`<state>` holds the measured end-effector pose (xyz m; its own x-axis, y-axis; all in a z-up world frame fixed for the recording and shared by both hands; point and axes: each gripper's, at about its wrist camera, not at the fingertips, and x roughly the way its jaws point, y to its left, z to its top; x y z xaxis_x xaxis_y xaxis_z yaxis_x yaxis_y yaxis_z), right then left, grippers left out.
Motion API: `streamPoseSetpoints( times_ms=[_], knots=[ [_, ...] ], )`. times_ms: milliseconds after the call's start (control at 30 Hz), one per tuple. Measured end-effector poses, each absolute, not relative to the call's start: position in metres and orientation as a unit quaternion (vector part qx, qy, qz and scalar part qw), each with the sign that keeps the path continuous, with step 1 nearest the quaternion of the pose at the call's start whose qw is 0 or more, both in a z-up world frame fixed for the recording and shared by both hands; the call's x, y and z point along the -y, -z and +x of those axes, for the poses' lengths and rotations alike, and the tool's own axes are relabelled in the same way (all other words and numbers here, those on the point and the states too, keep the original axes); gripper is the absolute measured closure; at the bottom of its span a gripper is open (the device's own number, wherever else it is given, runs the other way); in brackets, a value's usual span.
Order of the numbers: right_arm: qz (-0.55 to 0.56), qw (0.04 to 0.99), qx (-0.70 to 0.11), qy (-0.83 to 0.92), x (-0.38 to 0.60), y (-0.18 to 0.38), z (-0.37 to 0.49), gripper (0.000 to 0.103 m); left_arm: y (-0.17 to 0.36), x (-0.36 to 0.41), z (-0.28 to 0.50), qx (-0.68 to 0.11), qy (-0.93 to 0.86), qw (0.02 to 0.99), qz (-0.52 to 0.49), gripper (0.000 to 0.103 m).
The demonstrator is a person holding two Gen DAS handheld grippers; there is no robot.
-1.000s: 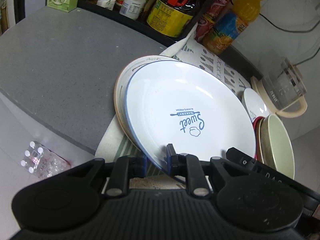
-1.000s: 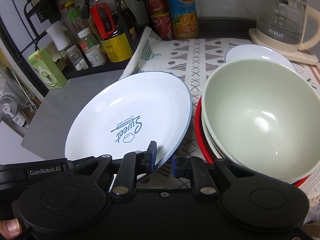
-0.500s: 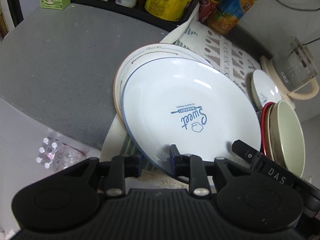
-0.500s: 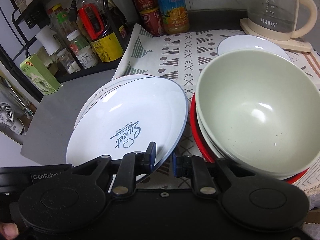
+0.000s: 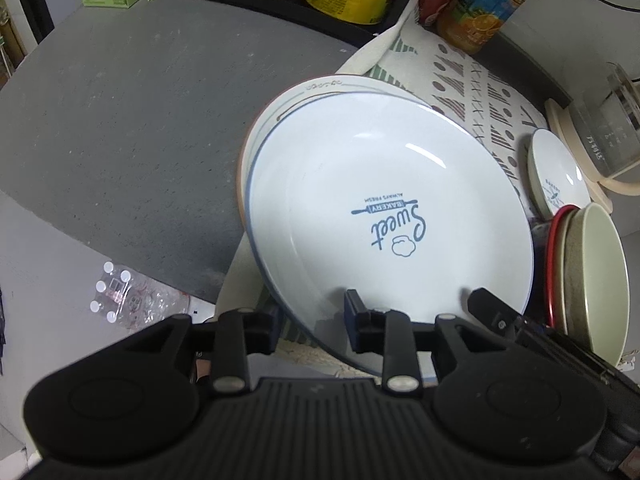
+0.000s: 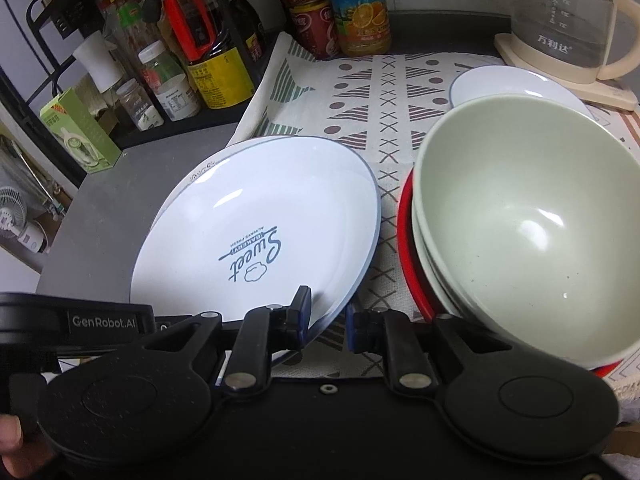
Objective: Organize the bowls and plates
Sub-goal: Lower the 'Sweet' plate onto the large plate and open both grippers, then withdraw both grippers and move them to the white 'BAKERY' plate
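Stacking is well under way, I judge: my left gripper (image 5: pixel 316 312) and my right gripper (image 6: pixel 326 314) each pinch the near rim of the blue-rimmed plate (image 5: pixel 384 216), a finger above and a finger below. That plate sits over a second plate (image 5: pixel 320 86) whose patterned edge peeks out at the far left, on the cloth (image 6: pixel 360 100) at the edge of the grey counter (image 5: pixel 120 120). I cannot tell whether it rests flat or hangs just above. It is round, so it has no long axis; it faces up, near edge slightly raised, its printed lettering upside down to me. To the right, the green bowl (image 6: pixel 528 220) nests in another bowl inside a red one (image 6: pixel 406 248), so those look done. A small plate (image 6: pixel 500 82) behind them is left to stack.
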<state>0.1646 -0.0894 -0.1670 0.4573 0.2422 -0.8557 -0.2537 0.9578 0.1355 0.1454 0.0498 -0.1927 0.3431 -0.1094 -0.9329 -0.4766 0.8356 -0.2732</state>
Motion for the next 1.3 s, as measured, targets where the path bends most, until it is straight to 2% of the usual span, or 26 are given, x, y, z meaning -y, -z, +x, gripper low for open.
streamPoseSetpoints(
  times_ms=[100,167,367,467,500,533,600,733,900,1067,1200,1267,1300],
  knots=[
    [-0.01,0.854,-0.497,-0.153,0.088,0.165,0.163,0.083,0.193,-0.051,0.149,-0.563,-0.123,0.776,-0.256,0.073],
    [-0.019,0.857,-0.489,-0.163,0.087,0.16,0.161,0.082,0.194,-0.054,0.15,-0.558,-0.128,0.778,-0.26,0.067],
    [-0.031,0.854,-0.48,-0.198,0.085,0.15,0.154,0.065,0.192,-0.052,0.153,-0.563,-0.141,0.777,-0.242,0.064],
    [-0.022,0.853,-0.472,-0.221,0.084,0.145,0.154,0.051,0.187,-0.051,0.15,-0.56,-0.143,0.78,-0.239,0.055],
    [-0.025,0.855,-0.465,-0.229,0.082,0.142,0.152,0.04,0.185,-0.05,0.149,-0.558,-0.143,0.782,-0.237,0.054],
    [-0.028,0.857,-0.455,-0.239,0.081,0.138,0.15,0.024,0.182,-0.05,0.147,-0.555,-0.145,0.784,-0.236,0.05],
    [-0.034,0.864,-0.44,-0.243,0.079,0.133,0.148,0.007,0.175,-0.051,0.142,-0.546,-0.16,0.787,-0.237,0.046],
    [-0.018,0.86,-0.438,-0.261,0.082,0.128,0.153,0.001,0.162,-0.058,0.131,-0.526,-0.18,0.794,-0.245,0.041],
    [-0.018,0.866,-0.405,-0.294,0.079,0.11,0.151,0.0,0.133,-0.062,0.116,-0.486,-0.218,0.81,-0.244,0.037],
    [-0.027,0.873,-0.379,-0.305,0.085,0.093,0.154,0.0,0.101,-0.071,0.107,-0.435,-0.247,0.83,-0.248,0.019],
    [-0.017,0.876,-0.377,-0.3,0.099,0.086,0.159,0.0,0.088,-0.066,0.108,-0.422,-0.249,0.837,-0.243,0.009],
    [-0.015,0.878,-0.371,-0.302,0.106,0.08,0.159,0.0,0.084,-0.061,0.109,-0.418,-0.252,0.84,-0.236,0.0],
    [-0.015,0.878,-0.367,-0.306,0.109,0.077,0.159,0.0,0.081,-0.058,0.109,-0.413,-0.251,0.843,-0.236,0.0]
  ],
)
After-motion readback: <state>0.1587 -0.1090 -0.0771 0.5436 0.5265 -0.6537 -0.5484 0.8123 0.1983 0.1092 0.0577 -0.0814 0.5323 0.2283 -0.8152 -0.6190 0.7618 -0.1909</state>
